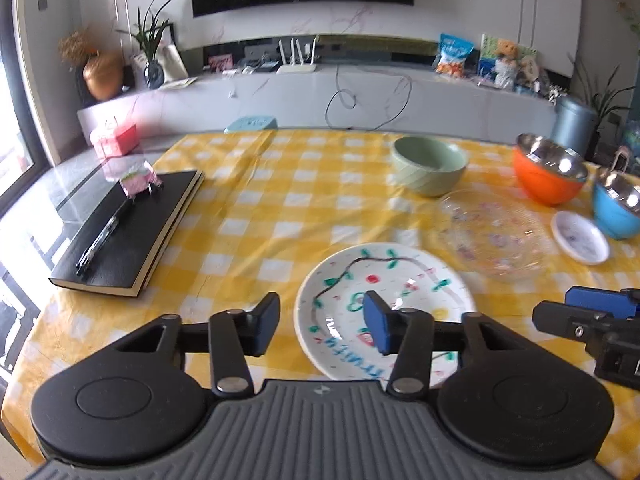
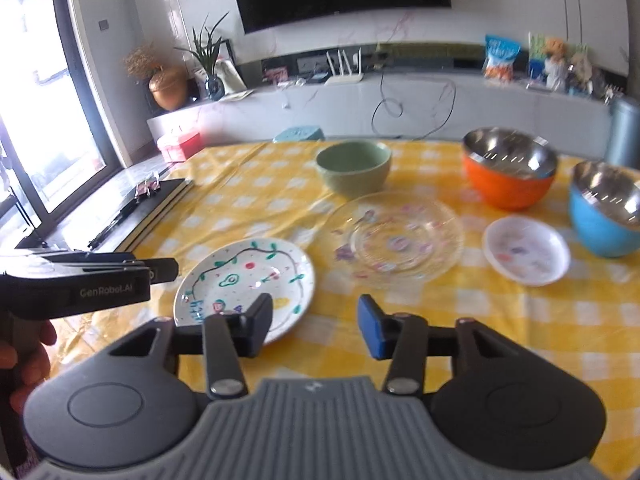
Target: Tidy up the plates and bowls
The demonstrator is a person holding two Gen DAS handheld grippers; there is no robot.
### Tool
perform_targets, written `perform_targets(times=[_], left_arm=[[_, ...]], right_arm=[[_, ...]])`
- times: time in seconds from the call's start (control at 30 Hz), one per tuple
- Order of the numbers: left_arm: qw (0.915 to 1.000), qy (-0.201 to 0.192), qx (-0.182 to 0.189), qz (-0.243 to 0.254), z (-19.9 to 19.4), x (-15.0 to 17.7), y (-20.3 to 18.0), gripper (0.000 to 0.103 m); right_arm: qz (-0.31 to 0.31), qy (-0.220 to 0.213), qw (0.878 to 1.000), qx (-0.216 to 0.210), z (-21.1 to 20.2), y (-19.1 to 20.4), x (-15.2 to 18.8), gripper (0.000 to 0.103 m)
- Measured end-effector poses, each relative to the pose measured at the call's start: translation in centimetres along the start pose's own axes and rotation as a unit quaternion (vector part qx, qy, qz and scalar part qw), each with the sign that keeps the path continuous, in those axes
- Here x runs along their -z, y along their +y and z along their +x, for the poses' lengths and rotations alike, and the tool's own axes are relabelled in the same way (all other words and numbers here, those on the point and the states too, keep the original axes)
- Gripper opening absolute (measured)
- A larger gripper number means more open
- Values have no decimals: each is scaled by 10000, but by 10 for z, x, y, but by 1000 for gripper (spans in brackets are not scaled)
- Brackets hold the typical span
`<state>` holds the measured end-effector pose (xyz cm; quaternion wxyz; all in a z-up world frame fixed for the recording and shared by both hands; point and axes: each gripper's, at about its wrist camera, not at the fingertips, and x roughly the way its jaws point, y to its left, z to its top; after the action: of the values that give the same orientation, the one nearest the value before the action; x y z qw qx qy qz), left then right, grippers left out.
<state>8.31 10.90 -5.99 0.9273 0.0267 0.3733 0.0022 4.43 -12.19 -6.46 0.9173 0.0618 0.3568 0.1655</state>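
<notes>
A white plate [image 1: 384,280] [image 2: 240,276] painted with green vines lies nearest on the yellow checked tablecloth [image 1: 260,216]. My left gripper [image 1: 322,324] hovers open over its left rim, right finger above the plate. My right gripper [image 2: 315,326] is open just right of that plate, its left finger over the plate's right edge. Beyond lie a clear glass plate [image 1: 494,240] [image 2: 396,236] and a small white dish [image 1: 580,240] [image 2: 526,250]. A green bowl [image 1: 430,166] [image 2: 354,168], an orange bowl [image 1: 550,174] [image 2: 508,172] and a blue bowl [image 1: 616,208] [image 2: 604,216] stand behind.
A black notebook [image 1: 132,232] [image 2: 156,208] with a pen and a pink clip lies at the table's left edge. A hand [image 2: 24,356] holds the left gripper's handle at the left of the right wrist view. A TV bench stands beyond the table.
</notes>
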Motion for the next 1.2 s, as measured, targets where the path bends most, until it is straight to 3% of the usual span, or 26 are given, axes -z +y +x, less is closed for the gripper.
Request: perform_targets(times=[0.13,0.33,0.7,1.2], left_arm=[[9996,238,159,-71,26,3,10,39],[9981,390,288,-382,48,6,23,36],[9938,439,635,-801,59,6,32,23],[9964,223,434,-698,46,3,21,21]], right_arm=[[343,350,9985,-243,41,-3,-5,29],[540,560,9966,-267,76,-9,-7,18],[730,703,9939,-437,97,-14,-3,14],[772,580,9947,-355,87,-15,-3,10]])
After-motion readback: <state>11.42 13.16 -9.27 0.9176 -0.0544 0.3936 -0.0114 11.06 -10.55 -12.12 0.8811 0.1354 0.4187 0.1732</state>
